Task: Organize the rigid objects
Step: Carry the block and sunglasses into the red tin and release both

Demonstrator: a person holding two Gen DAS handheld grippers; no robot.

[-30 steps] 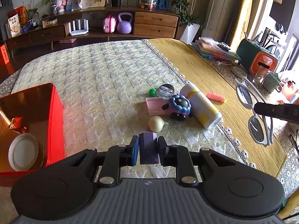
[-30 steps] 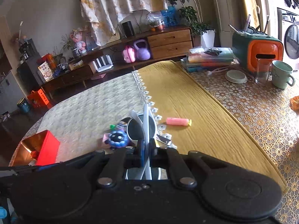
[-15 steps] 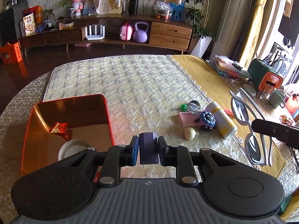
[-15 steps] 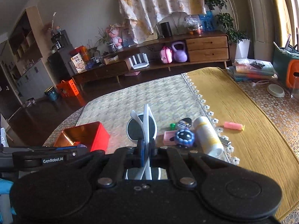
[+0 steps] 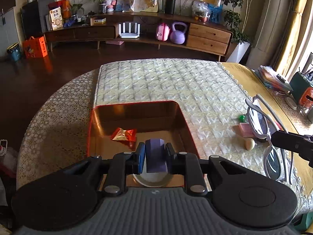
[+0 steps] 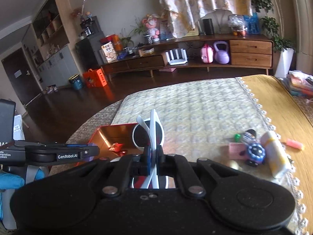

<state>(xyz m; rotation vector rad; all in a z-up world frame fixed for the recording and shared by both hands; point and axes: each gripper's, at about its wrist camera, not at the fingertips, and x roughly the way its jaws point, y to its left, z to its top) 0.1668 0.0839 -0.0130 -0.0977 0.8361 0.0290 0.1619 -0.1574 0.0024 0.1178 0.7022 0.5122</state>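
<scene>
1. Purple block [image 5: 155, 155] sits clamped in the left hand-held gripper [image 5: 155, 154], over the red bin [image 5: 137, 105], presumably for dropping.
2. Right hand-held gripper [image 6: 153, 155] pinches white sunglasses [image 6: 150, 135] nearby, likely binned next.

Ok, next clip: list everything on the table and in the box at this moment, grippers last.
Box: one, red outside, shiny copper inside, on the quilted cloth.
Wrapper: one, red and gold, inside the box.
Round lid: one, white, inside the box, partly hidden.
Comb: one, pink, right of the box.
Toy car: one, blue, beside the comb.
Bottle: one, white and yellow, lying down.
Egg shape: one, beige.
Green bead: one.
Left gripper: shut on purple block, over the box.
Right gripper: shut on white sunglasses.
</scene>
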